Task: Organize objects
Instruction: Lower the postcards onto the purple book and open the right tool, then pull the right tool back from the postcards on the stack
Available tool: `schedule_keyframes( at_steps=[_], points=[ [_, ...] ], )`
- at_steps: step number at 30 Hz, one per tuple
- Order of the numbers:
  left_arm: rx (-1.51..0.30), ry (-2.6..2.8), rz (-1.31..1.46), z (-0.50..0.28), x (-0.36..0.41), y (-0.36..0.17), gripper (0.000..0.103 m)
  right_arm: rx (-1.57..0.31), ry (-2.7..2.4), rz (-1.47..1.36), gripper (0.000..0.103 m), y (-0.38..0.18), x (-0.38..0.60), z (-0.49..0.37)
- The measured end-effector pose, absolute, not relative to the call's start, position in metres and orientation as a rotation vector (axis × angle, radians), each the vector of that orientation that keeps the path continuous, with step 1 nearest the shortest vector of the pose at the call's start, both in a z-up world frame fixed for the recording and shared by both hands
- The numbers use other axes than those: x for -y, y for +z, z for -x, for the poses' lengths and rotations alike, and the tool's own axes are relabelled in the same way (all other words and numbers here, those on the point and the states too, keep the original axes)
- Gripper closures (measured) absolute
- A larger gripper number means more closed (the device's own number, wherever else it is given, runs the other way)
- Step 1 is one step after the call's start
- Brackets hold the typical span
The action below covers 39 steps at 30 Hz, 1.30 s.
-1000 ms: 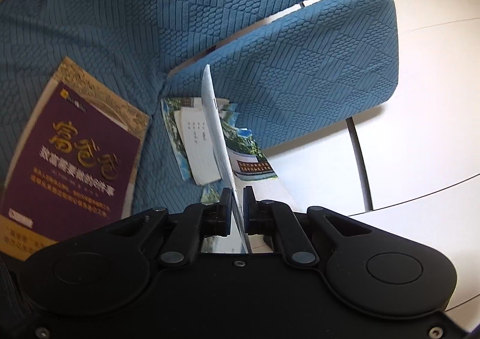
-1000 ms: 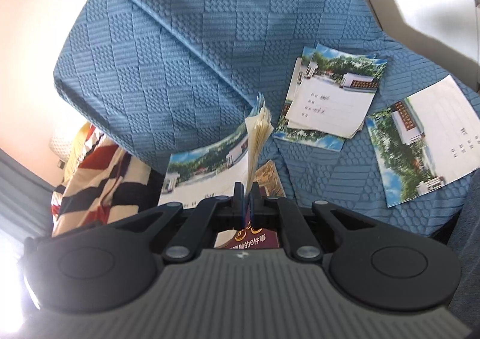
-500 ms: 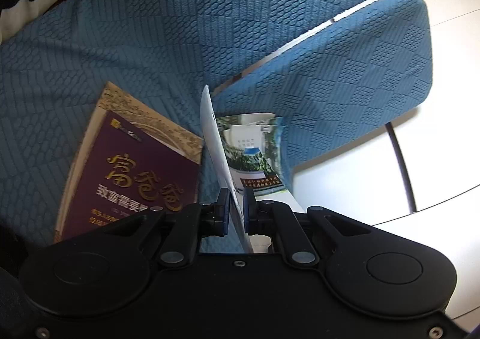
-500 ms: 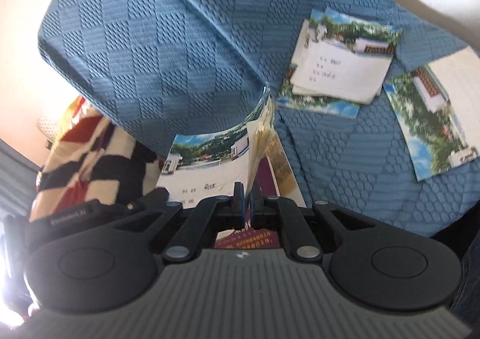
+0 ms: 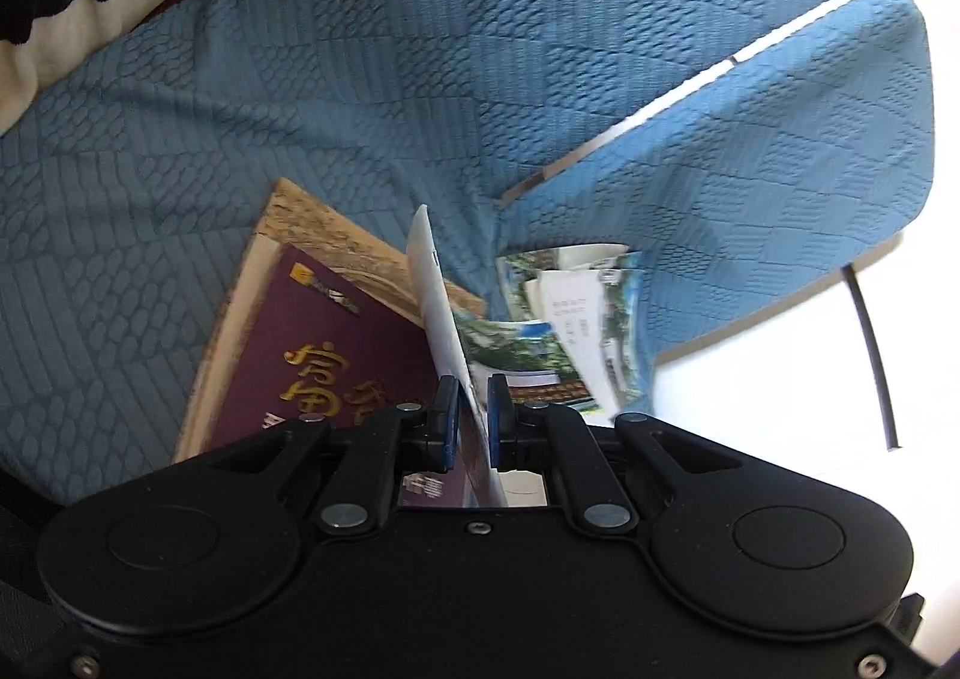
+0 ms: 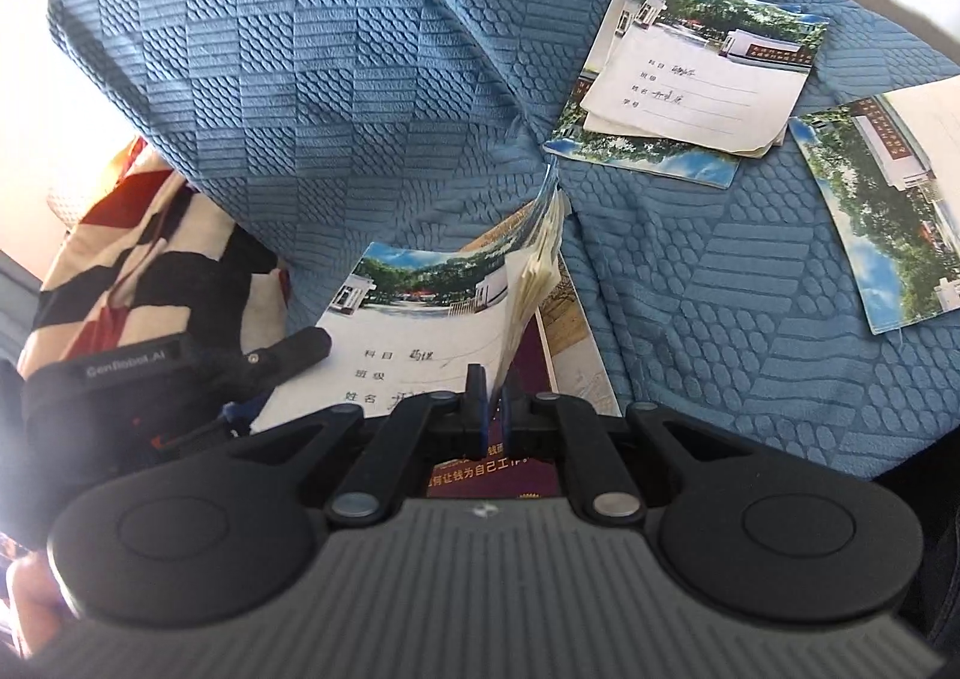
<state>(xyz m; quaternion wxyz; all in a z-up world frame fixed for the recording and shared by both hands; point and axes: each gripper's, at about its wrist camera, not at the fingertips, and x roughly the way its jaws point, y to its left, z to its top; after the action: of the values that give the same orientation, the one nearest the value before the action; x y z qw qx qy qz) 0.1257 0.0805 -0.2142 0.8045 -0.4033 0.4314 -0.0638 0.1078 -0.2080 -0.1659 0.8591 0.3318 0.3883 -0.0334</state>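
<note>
Both the left gripper [image 5: 472, 415] and right gripper [image 6: 491, 400] are clenched on one thin photo-covered exercise booklet [image 6: 420, 319], held open over a purple gold-lettered book [image 5: 324, 355] on the blue textured sofa [image 5: 420, 78].

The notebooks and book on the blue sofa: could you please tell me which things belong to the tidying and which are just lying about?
Job:
- held notebook, between left gripper and right gripper
- purple book
- notebook pile
- single notebook

Lying about:
- striped blanket
- blue sofa cover

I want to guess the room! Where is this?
Probably a living room at home: a sofa in a blue textured cover, a striped blanket beside it, and school notebooks and a purple book on the seat.
</note>
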Motion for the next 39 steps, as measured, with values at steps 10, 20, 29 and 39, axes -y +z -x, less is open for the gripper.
schedule_keyframes(
  at_steps=[10, 20, 29, 39],
  points=[
    [-0.956, -0.036, 0.832, -0.134, -0.088, -0.226, 0.096, -0.885, -0.059, -0.688, 0.094, -0.191, 0.196, -0.118],
    [-0.976, 0.023, 0.806, -0.134, -0.089, -0.226, 0.094, -0.929, -0.034, -0.739, 0.091, -0.202, 0.189, -0.118],
    [-0.983, 0.059, 0.77, -0.129, -0.091, -0.222, 0.041, -0.982, -0.004, -0.753, 0.039, -0.192, 0.193, -0.11],
    [-0.963, 0.089, 0.751, -0.118, -0.089, -0.216, 0.036, -1.032, -0.003, -0.612, 0.025, -0.171, 0.208, -0.094]
  ],
)
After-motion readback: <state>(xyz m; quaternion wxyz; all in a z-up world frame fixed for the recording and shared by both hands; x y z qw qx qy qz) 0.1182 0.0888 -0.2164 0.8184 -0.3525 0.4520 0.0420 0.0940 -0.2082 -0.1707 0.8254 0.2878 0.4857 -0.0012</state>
